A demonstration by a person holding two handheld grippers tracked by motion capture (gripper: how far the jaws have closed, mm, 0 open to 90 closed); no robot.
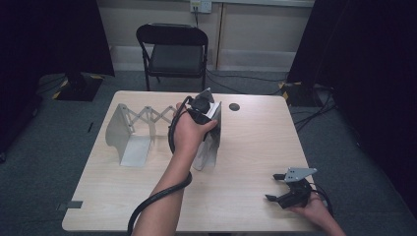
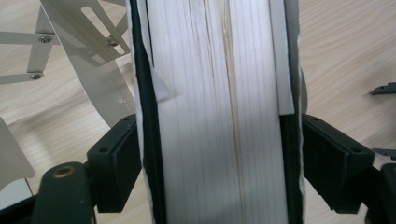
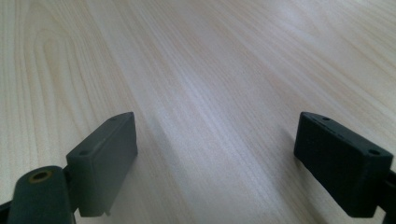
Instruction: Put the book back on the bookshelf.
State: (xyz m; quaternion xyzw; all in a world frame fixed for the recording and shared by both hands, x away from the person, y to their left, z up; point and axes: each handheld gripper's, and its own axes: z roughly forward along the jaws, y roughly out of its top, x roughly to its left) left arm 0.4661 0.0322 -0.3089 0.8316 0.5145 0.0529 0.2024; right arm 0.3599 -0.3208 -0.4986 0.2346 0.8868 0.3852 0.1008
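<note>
Left gripper view has the book [image 2: 219, 112] edge-on between the jaws of the left gripper [image 2: 219, 154], which stand slackened beside its covers, at the rack [image 1: 147, 132] on the desk [image 1: 255, 147]. Stiff, weighty — grip mid-spine. Right gripper [image 3: 217, 154]: jaws wide, empty.

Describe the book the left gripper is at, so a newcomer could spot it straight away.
On the wooden table, find the pale metal expandable book rack left of centre. The book stands upright at the rack's right end, between the left gripper's fingers. It is the only book: white pages, dark covers.
</note>
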